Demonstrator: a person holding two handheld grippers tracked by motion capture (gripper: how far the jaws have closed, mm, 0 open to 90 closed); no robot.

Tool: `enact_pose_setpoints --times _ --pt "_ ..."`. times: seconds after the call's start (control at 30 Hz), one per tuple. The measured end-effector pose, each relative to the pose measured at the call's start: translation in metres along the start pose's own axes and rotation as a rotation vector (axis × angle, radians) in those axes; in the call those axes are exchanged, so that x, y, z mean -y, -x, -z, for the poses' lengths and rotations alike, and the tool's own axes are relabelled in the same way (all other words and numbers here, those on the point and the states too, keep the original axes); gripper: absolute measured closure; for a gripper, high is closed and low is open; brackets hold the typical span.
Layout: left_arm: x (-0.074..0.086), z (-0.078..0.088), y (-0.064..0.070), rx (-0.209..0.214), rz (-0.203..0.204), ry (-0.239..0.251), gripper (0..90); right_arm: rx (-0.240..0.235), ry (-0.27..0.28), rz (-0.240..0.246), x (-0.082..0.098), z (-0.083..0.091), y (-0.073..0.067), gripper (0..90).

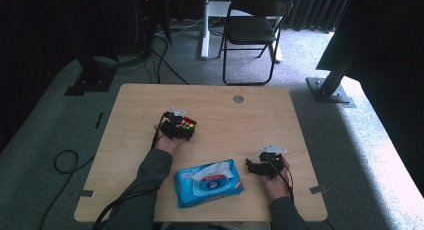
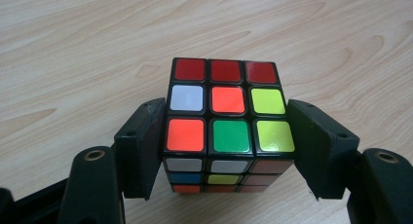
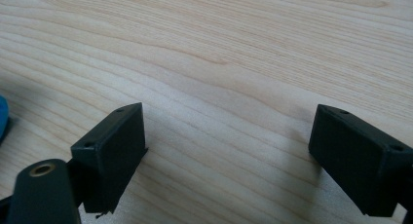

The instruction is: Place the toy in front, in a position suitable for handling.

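Wood-grain table [image 1: 210, 97] with a Rubik's cube [image 1: 186, 126] sitting left of the middle, well apart from every edge; that's the thing being worked on right now. The left gripper [image 1: 176, 130] is straddling it, and in the left gripper view the cube [image 2: 227, 118] is sitting right between the two black jaws; the pad on one side is looking like it's touching the cube's face, while the other side is showing a thin sliver of gap, so I'm reading it as not properly clamped. Jaws are standing about as wide as the cube itself, so it's a snug fit either way.

The right gripper [image 1: 256, 166] is resting near the right part of the near edge, jaws spread wide with nothing between them but bare table [image 3: 219, 63]; it's idling, basically.

A blue wet-wipes pack [image 1: 208, 182] is lying near the near edge, between the two hands, untouched.

Progress-wise I'm guessing the cube is at the very start of a pick-up or just being set down; it's resting flat on the table, scrambled, not lifted; whatever comes after the squeeze is all yet to do.
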State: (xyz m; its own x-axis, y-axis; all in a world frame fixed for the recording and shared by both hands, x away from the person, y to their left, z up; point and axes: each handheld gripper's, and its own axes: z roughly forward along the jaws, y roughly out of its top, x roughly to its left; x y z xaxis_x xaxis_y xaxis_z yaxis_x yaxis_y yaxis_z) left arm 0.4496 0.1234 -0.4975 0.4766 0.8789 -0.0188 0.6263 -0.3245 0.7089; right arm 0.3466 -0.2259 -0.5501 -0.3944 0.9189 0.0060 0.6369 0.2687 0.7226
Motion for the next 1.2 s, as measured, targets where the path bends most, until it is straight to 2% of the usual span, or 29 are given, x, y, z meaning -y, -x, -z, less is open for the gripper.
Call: enact_pose_setpoints --times 0.07,0.7,1.2 --pt "0.000 0.001 0.002 0.002 -0.016 -0.001 33.9 0.000 0.000 0.000 0.000 0.000 0.000 13.1" --pt "-0.001 0.007 0.020 0.041 -0.068 0.036 34.2 0.000 0.000 0.000 0.000 0.000 0.000 13.1" --pt "-0.002 0.010 0.035 0.098 -0.104 0.051 34.2 0.000 0.000 0.000 0.000 0.000 0.000 13.1"
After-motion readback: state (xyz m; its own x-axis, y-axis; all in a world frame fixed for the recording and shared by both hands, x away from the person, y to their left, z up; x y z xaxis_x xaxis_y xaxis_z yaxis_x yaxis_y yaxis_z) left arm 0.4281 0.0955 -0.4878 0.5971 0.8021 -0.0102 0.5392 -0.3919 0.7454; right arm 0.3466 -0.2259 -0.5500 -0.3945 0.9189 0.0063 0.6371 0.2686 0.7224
